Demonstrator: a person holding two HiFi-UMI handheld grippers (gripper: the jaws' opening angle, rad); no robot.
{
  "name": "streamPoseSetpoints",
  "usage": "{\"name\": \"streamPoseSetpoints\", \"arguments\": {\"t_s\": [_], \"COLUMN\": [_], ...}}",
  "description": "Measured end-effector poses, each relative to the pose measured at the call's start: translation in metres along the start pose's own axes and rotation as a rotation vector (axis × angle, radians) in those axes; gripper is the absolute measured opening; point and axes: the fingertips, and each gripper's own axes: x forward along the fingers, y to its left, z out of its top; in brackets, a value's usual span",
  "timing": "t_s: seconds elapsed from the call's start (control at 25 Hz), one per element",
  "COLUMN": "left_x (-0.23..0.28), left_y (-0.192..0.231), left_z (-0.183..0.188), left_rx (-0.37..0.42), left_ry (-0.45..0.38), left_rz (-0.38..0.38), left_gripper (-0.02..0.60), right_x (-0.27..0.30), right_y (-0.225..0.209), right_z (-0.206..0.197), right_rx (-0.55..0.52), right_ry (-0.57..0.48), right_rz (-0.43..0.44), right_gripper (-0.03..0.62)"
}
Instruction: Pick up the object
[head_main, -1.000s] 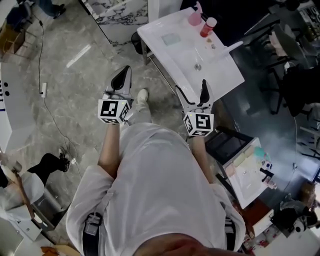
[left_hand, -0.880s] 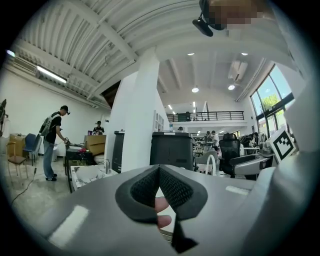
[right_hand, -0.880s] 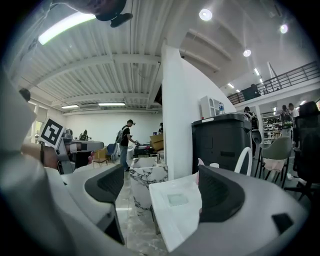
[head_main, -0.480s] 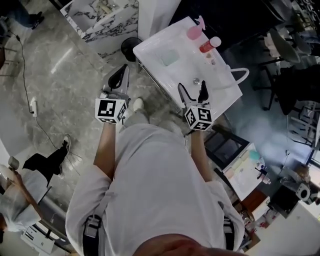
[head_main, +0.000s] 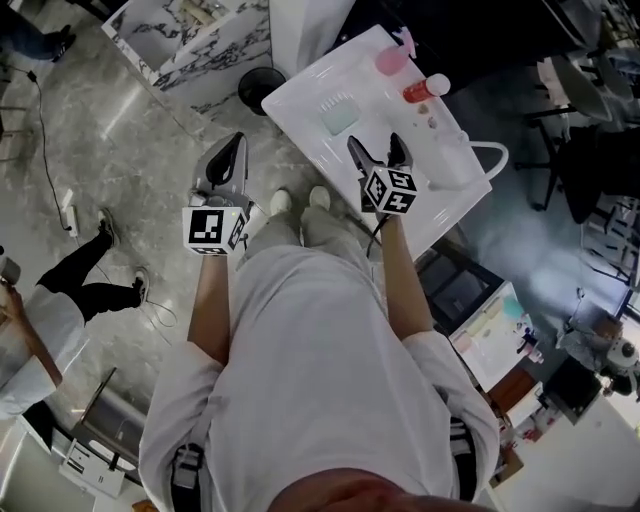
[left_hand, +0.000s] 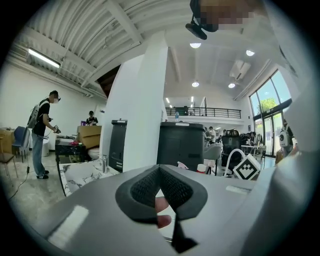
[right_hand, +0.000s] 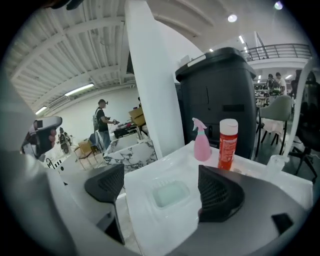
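Observation:
A pale green soap bar (head_main: 340, 117) lies in a recess of the white washbasin top (head_main: 300, 95); it also shows in the right gripper view as the soap bar (right_hand: 170, 193). My right gripper (head_main: 375, 143) hovers over the basin's near part, open and empty. In its own view the right gripper (right_hand: 162, 190) frames the soap between its two dark pads, still short of it. A pink spray bottle (right_hand: 201, 142) and a red bottle (right_hand: 228, 144) stand at the far edge. My left gripper (head_main: 236, 145) is shut, out over the floor left of the basin, with the left gripper (left_hand: 161, 186) holding nothing.
A white curved faucet (head_main: 484, 158) rises at the basin's right. A marble counter (head_main: 180, 30) and a round black bin (head_main: 255, 88) stand beyond the basin. A tall black bin (right_hand: 220, 95) and a white pillar (right_hand: 150, 85) rise behind. Another person's legs (head_main: 80, 270) show at the left.
The person stepped up to the basin. My right gripper moved forward from the basin's near edge to over its top, still open. My left gripper stayed shut at the left.

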Motion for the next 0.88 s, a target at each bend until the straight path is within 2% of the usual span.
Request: {"name": "streamPoseSetpoints", "arguments": {"t_s": [0.48, 0.88], "left_x": [-0.041, -0.077], "left_y": [0.017, 0.021], "left_z": [-0.033, -0.045], "left_rx": [-0.004, -0.016], "left_ry": [0.161, 0.229], "left_rz": [0.239, 0.397], "left_gripper": [-0.002, -0.002], "right_x": [0.12, 0.178], "right_y": [-0.054, -0.081], "right_z": [-0.077, -0.119], "right_rx": [0.105, 0.175], "right_ry": [0.244, 0.375], "right_rz": [0.08, 0.098], "right_gripper": [0.457, 0.412]}}
